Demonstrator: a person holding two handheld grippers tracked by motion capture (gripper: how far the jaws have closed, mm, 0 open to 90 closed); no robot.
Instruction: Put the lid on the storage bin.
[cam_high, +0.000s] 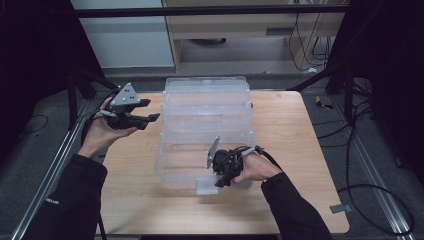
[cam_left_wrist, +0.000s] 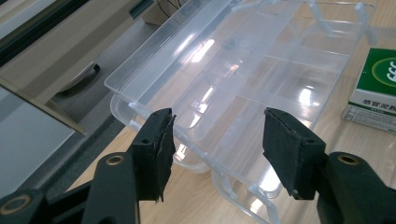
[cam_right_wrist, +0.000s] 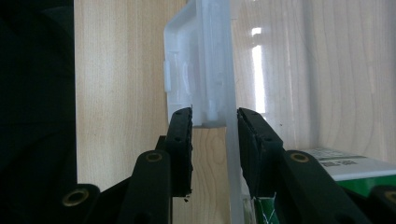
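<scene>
**Right gripper clamped on organizer latch; left gripper free and clear of the lid**

The clear plastic compartment organizer (cam_high: 206, 131) sits in the middle of the wooden counter (cam_high: 300, 165), its transparent lid standing open toward the far edge. In the left gripper view the divided tray and the raised lid are both seen from the side.

The right gripper (cam_high: 220, 176) is at the box's near front edge. The right gripper view shows its jaws closed against both faces of the white front latch tab (cam_right_wrist: 198, 60) and the adjoining wall: grasping the latch. Judgement: this hold pins the tray down and keeps the front edge steady while the lid is worked.

The left gripper (cam_high: 150, 115) is held above the counter at the box's left side, well clear of the plastic. Its jaws stand wide apart with nothing between them: released. Judgement: it is placed there either to reach the lid edge or to stay out of the lid's swing; which cannot be told.

A green and white carton (cam_left_wrist: 376, 91) lies on the counter just beside the box, near the right gripper. It is not touched.
</scene>
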